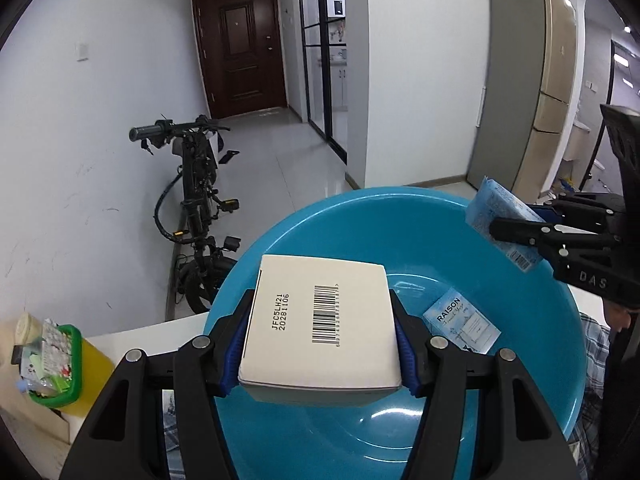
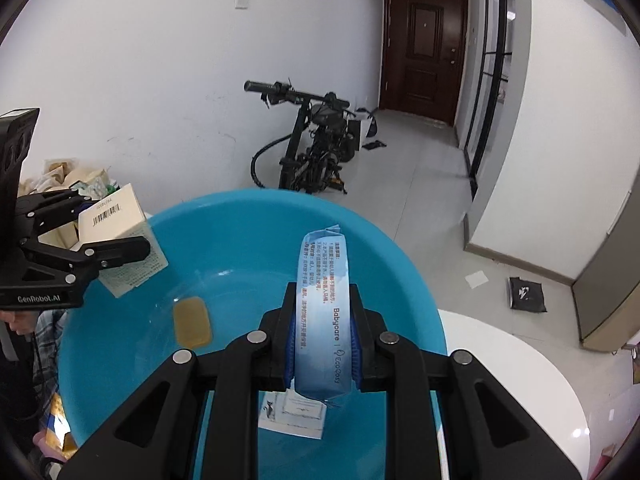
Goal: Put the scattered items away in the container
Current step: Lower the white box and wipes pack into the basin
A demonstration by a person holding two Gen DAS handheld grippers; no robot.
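My left gripper (image 1: 320, 354) is shut on a white box (image 1: 320, 320) with a barcode and holds it over the blue basin (image 1: 420, 216). It also shows at the left of the right wrist view (image 2: 120, 248), with the box (image 2: 114, 216) over the basin's rim. My right gripper (image 2: 322, 344) is shut on a blue Babycare packet (image 2: 322, 308) above the basin (image 2: 248, 216); the packet shows in the left wrist view (image 1: 500, 220) too. A small RAISON packet (image 1: 462, 322) and a tan flat bar (image 2: 193, 322) lie inside the basin.
A green basket (image 1: 60, 364) of small items and a yellow bottle (image 1: 94, 372) stand left of the basin. The basin rests on a white round table (image 2: 520, 380). An electric bike (image 2: 316, 148) leans by the wall. A black bag (image 2: 526, 294) lies on the floor.
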